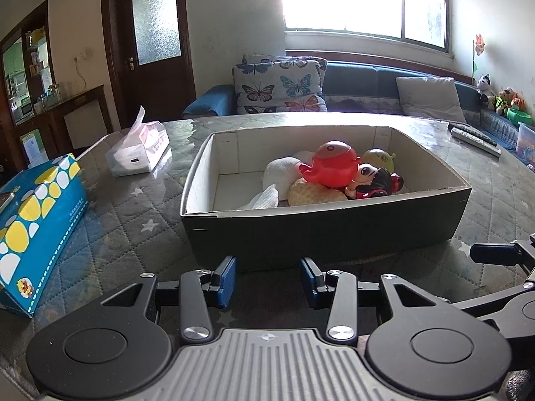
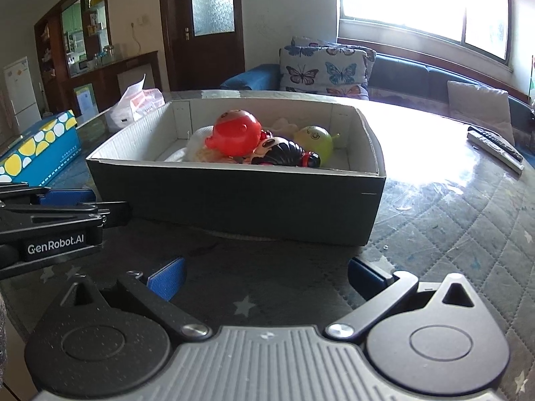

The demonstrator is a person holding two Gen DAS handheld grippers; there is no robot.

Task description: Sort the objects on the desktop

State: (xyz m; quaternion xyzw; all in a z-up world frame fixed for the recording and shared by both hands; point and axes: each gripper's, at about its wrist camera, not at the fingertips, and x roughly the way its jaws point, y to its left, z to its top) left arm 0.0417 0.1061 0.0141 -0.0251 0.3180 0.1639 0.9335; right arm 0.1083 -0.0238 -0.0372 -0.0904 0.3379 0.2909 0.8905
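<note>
Left gripper (image 1: 267, 282) and right gripper (image 2: 265, 279) both open and empty, hovering near the box (image 1: 321, 230). Toys (image 1: 334, 170) piled inside.

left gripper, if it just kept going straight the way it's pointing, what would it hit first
Most likely the near outer wall of the dark box, right ahead of the open, empty left gripper. Only bare tablecloth shows between them, though depth is hard to judge.
</note>
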